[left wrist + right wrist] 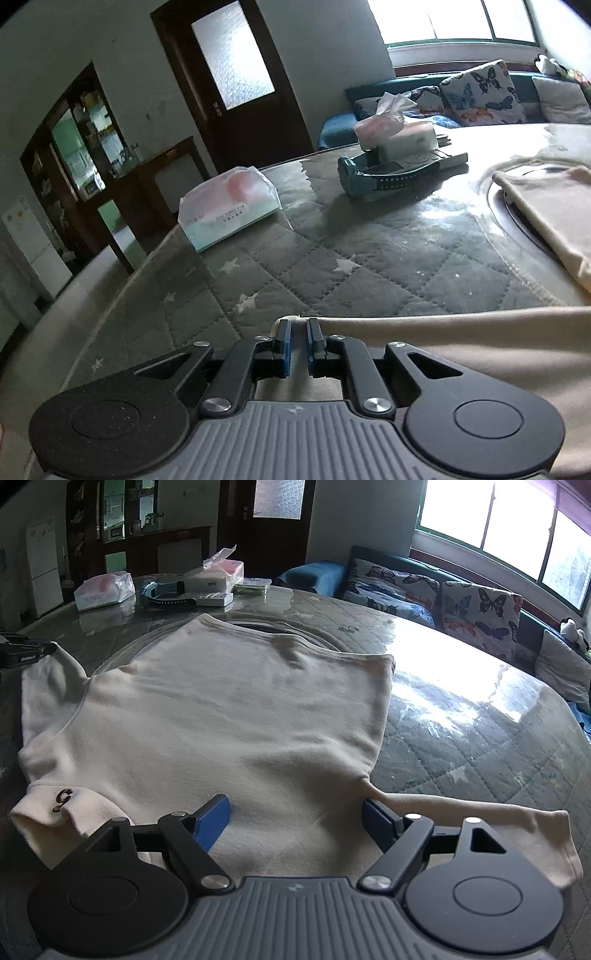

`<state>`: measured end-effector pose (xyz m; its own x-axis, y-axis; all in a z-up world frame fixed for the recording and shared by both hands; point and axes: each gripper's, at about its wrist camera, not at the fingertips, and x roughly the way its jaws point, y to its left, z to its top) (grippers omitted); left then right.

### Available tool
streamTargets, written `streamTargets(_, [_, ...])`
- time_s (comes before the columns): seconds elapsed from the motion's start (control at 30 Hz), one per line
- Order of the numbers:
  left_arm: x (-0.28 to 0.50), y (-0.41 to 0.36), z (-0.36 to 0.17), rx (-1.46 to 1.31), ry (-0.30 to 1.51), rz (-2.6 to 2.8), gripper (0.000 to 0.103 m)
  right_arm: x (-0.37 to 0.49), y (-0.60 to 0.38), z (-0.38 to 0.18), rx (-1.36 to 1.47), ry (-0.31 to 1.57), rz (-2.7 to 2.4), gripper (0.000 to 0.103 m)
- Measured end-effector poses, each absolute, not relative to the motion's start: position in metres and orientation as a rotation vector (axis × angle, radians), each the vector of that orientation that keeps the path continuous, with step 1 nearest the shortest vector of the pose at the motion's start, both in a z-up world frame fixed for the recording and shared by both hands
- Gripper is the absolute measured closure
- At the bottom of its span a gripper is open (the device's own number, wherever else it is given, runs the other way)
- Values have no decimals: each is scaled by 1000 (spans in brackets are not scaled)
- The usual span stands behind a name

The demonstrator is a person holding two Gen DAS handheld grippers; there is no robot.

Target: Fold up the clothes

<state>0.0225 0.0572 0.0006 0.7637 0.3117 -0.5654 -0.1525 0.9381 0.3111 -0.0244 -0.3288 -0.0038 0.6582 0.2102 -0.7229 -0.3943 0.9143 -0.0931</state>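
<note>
Nearest the left wrist camera, at the bottom centre of its frame, the left claw (299,345) has its blue pads drawn almost together with a thin gap between them. The tips sit at the edge of the cream shirt (461,347), which runs off to the lower right. Whether any cloth is pinched between the pads I cannot tell. If they are only resting beside the hem, a lift would come up empty, or catch one layer and drag the sleeve out of line.

Further up and left in that frame lies a tissue pack (231,208), with a teal strapped device (388,173) and a tissue box (397,134) in the upper middle. All stand well apart from the cloth, so they look unlikely to snag.

In the right wrist view, the shirt (229,716) lies spread flat across the middle of the frame on the tabletop (480,746), which has a glossy clear cover over quilted fabric. The right claw (295,821) at the bottom centre stands wide open above the shirt's near edge, holding nothing. The left claw (22,653) shows at the far left edge, at the tip of a sleeve.

My worry is the slick cover: a one-sided pull could slide the whole shirt. The bunched cuff with brown stitching (62,799) at lower left could also fold in crooked.
</note>
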Motion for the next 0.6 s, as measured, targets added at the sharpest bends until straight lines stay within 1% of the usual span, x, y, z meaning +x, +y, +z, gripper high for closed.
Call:
streamTargets(0.17, [16, 49, 18, 169, 645, 211, 92, -26, -327, -3, -265, 773, 345, 22])
streamTargets(0.37, [-3, -2, 42, 23, 633, -80, 92, -26, -327, -4, -260, 768, 336, 19])
streamTargets(0.47, [-2, -32, 41, -55, 657, -241, 91, -26, -327, -4, -259, 767, 333, 18])
streamTargets(0.5, [-1, -41, 40, -75, 664, -282, 91, -26, -327, -4, -258, 766, 330, 16])
streamTargets(0.6, [6, -54, 34, -84, 673, -312, 92, -25, -329, -5, -251, 766, 323, 14])
